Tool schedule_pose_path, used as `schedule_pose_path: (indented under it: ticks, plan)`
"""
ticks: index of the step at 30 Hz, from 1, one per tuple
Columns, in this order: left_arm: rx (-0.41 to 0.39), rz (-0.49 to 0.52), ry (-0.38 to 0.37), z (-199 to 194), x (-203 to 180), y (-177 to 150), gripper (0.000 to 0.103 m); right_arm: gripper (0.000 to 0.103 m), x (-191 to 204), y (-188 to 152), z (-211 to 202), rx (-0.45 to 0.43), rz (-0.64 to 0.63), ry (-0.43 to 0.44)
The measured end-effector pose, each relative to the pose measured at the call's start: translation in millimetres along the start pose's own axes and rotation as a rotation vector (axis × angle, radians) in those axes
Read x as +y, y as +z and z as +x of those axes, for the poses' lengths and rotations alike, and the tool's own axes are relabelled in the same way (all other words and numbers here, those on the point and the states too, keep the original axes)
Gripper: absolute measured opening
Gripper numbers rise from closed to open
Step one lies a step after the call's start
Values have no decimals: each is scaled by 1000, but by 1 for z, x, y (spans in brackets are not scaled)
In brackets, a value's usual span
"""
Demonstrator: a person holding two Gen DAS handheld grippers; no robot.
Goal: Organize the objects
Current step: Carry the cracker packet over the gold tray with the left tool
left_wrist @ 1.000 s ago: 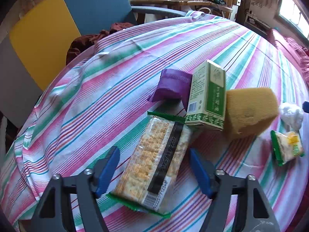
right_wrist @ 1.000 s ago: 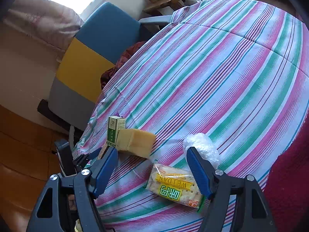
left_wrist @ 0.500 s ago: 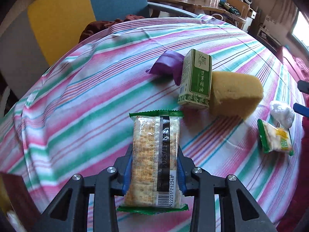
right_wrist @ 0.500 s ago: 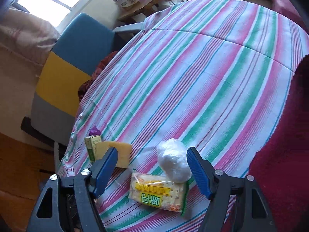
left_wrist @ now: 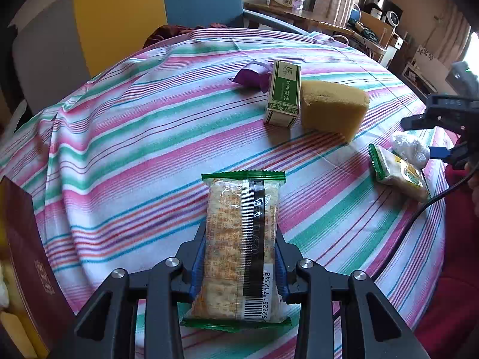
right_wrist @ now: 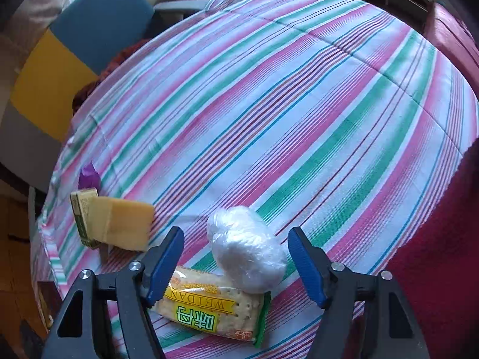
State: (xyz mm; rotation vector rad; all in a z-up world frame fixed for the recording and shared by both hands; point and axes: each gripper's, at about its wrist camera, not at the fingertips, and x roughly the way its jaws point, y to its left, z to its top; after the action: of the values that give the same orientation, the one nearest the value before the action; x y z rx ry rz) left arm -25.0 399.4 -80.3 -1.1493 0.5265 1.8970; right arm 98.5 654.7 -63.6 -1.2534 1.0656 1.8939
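— Left gripper (left_wrist: 241, 264) first: how wide, and what has it got?

— Its blue pads are pressed against both long sides of a cracker packet (left_wrist: 241, 248), barcode end nearest the camera, low in the centre of the left wrist view. The packet's far end sticks out over the striped tablecloth (left_wrist: 134, 137).

— And the right gripper (right_wrist: 236, 264)?

— Spread wide, holding nothing. A white plastic-wrapped bundle (right_wrist: 247, 248) lies between its fingers, touching neither that I can tell. The bundle rests against a second cracker packet (right_wrist: 212, 311) at the bottom of the right wrist view.

— Farther out?

— At the left of that frame, a yellow sponge (right_wrist: 122, 224) leans on a green-and-white carton (right_wrist: 80, 212), with a purple wrapper (right_wrist: 88, 176) just behind. A maroon box (left_wrist: 27, 254) sits at the left edge of the left wrist view.
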Motion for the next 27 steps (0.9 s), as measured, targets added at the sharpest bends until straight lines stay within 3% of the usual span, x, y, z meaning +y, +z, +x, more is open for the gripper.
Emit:
schedule_pose_path:
  ticks: [1,2,10,27]
  plan:
    - [-2,-10,-3,0,1,-1,38,42,4,-1,4,13,-20,-6]
    - [-4,-22,-7,-1,2,-2,38,37,8,-1,5,13,-39,-15]
    - [-42,-49,-14,0,4,-7,40,36,14,-3,7,6,-80,6]
    - [-94,-61,-20,-1,6,-13,40,37,21,-4,21,33,-149,-91]
